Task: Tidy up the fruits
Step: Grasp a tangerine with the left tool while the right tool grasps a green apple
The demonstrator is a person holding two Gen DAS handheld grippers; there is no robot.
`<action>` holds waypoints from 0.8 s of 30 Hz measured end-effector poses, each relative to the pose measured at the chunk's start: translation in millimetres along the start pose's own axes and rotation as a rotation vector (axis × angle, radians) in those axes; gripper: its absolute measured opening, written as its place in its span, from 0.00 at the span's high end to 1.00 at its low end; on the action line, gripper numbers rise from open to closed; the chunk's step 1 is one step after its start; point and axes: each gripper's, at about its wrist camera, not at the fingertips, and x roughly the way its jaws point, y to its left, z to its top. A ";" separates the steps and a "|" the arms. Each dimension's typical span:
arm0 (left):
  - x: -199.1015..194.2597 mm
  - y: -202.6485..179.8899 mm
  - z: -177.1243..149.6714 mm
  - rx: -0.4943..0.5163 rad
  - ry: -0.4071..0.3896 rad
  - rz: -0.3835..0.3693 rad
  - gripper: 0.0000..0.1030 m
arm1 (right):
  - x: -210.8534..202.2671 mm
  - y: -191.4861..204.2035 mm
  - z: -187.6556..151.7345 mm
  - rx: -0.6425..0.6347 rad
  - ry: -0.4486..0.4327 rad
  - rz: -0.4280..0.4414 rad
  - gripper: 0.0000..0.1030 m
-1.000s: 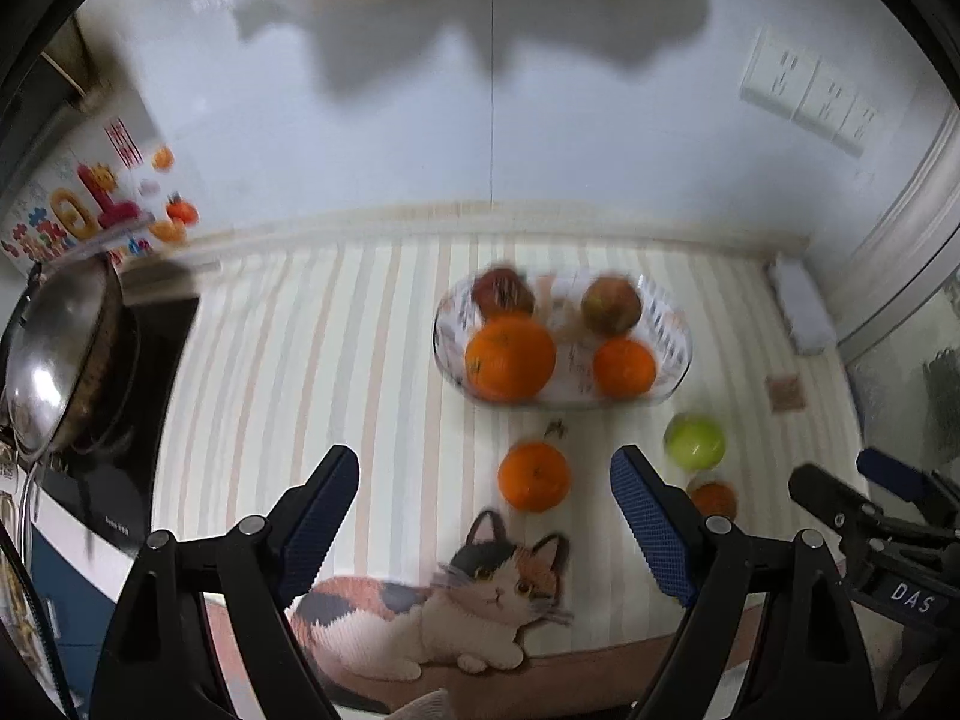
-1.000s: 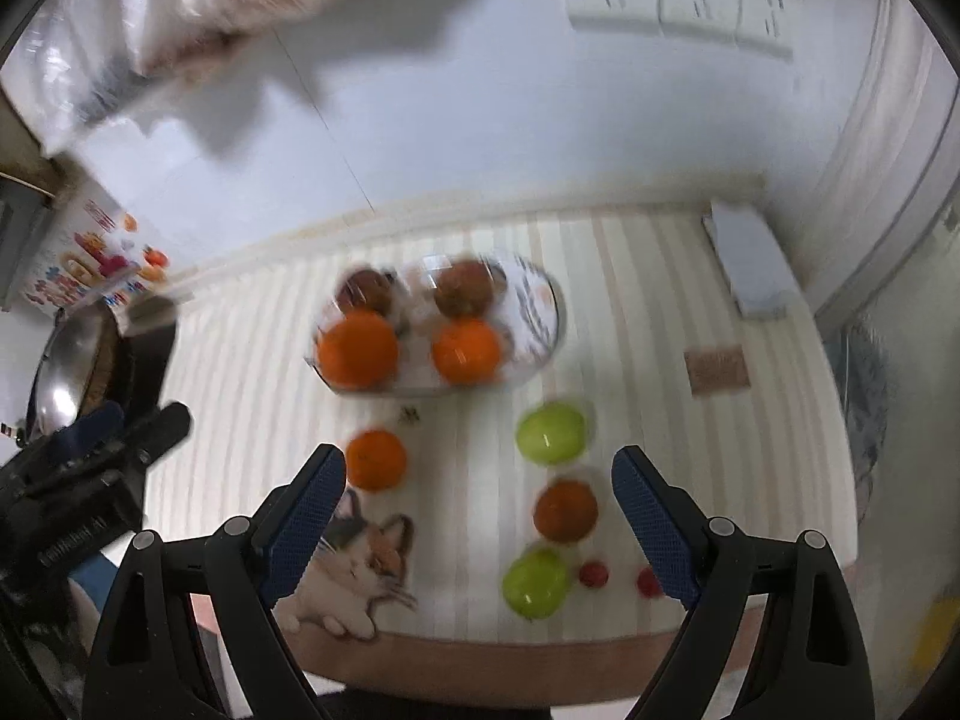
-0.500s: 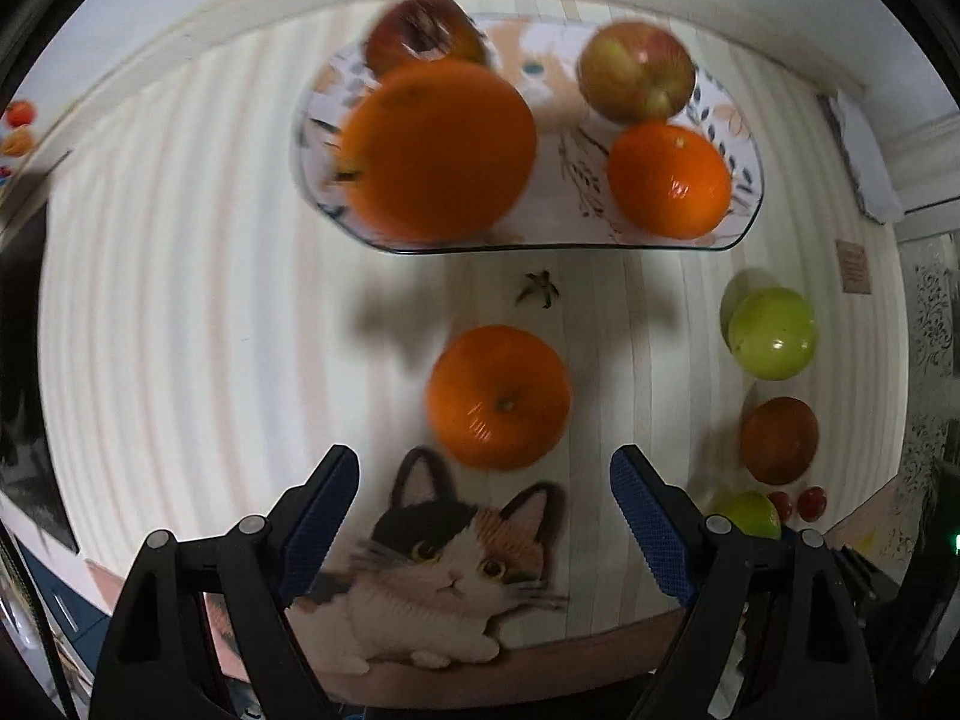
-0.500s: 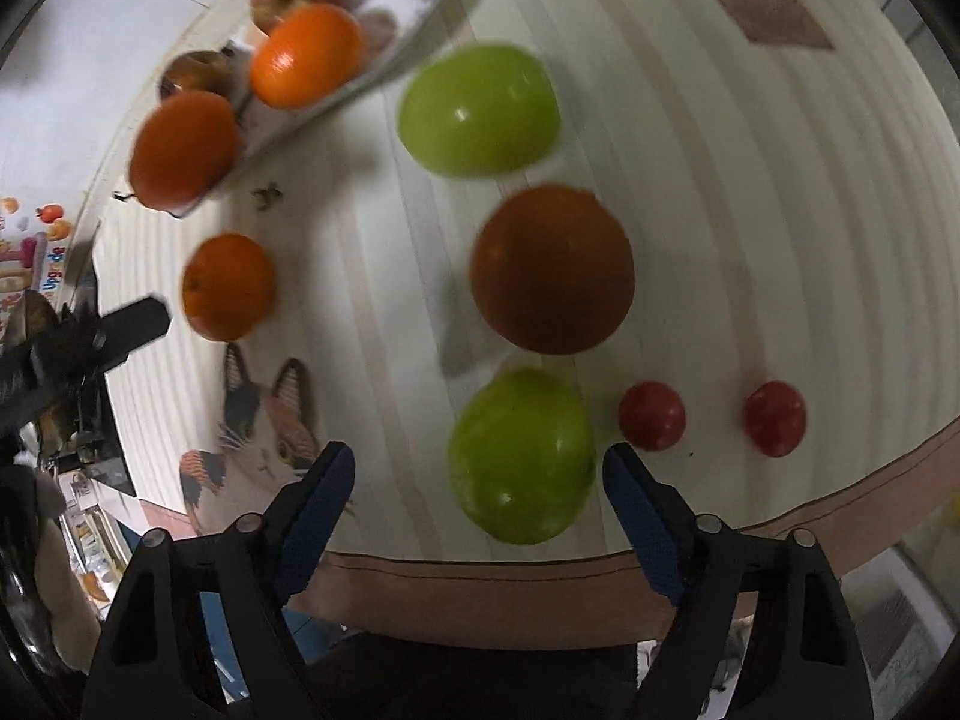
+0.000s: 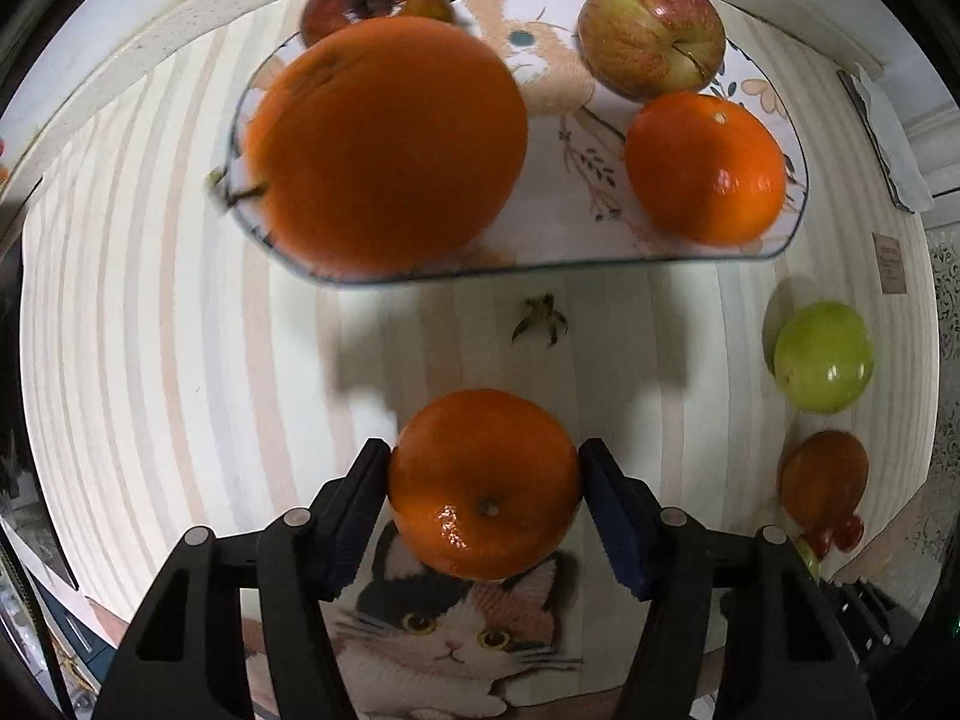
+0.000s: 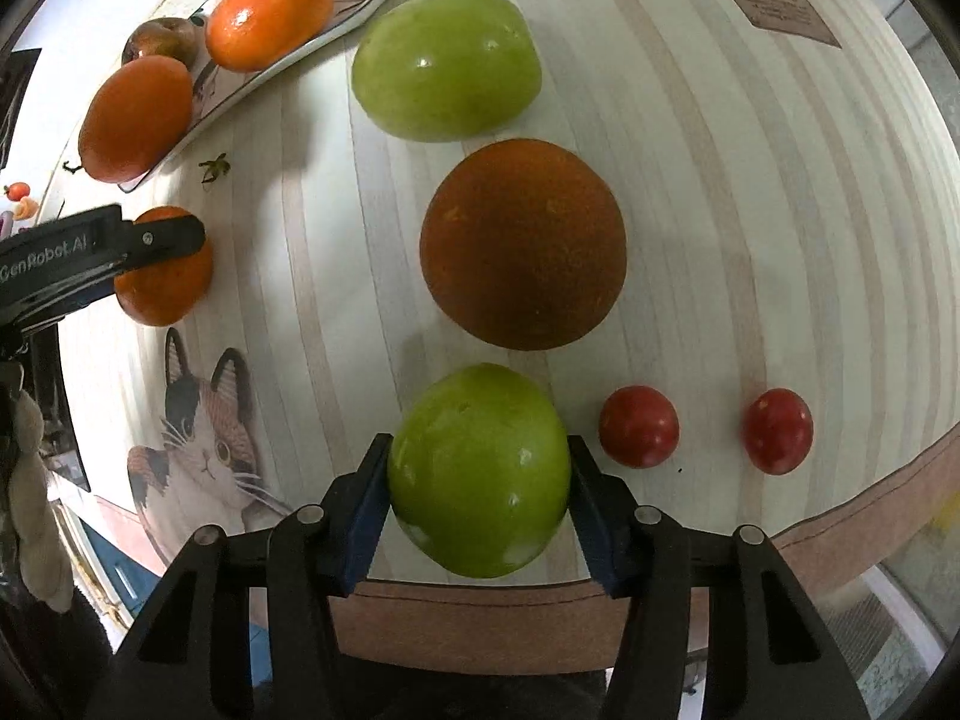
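My left gripper (image 5: pixel 485 468) is shut on a small orange (image 5: pixel 483 483) that rests on the striped mat, in front of the patterned plate (image 5: pixel 564 198). The plate holds a big orange (image 5: pixel 384 144), a smaller orange (image 5: pixel 705 165) and two red apples (image 5: pixel 651 33). My right gripper (image 6: pixel 479 468) is shut on a green apple (image 6: pixel 480 468) near the mat's front edge. Beyond it lie a dark brown-orange fruit (image 6: pixel 522 243) and a second green apple (image 6: pixel 447 63). The left gripper on its orange (image 6: pixel 171 294) also shows in the right wrist view.
Two small red tomatoes (image 6: pixel 639 426) (image 6: pixel 777 429) lie right of the held green apple. A dried stem bit (image 5: pixel 540 321) lies between plate and orange. A cat picture (image 5: pixel 456 624) is printed at the mat's front. A brown label (image 6: pixel 774 0) sits far right.
Both grippers dropped down close to the mat and closed: the left one onto the small orange, the right one onto the near green apple. Both were open before.
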 end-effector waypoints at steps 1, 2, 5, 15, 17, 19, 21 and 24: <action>-1.3 1.0 -7.4 0.005 0.002 0.001 0.40 | -0.6 1.8 -0.7 -0.006 -0.002 0.004 0.44; -2.9 2.5 -17.2 0.007 0.009 -0.003 0.40 | -1.1 5.0 -1.6 -0.015 -0.006 0.013 0.44; -3.3 8.2 -50.2 0.002 0.040 -0.029 0.40 | 0.2 18.5 -1.9 -0.054 -0.013 0.023 0.44; 8.1 24.0 -98.9 -0.071 0.049 -0.034 0.39 | 10.0 46.3 4.8 -0.148 0.009 -0.028 0.44; 6.7 24.2 -104.2 -0.076 0.046 -0.039 0.40 | 7.3 43.1 6.8 -0.146 0.015 -0.032 0.44; 6.0 24.5 -101.7 -0.084 0.043 -0.047 0.40 | 7.4 44.8 6.3 -0.150 0.014 -0.032 0.44; 6.9 27.5 -100.2 -0.088 0.044 -0.051 0.40 | 4.7 40.5 6.0 -0.140 0.002 -0.017 0.44; 3.1 28.8 -82.1 -0.078 0.038 -0.052 0.40 | 2.5 39.4 3.4 -0.134 -0.023 -0.007 0.44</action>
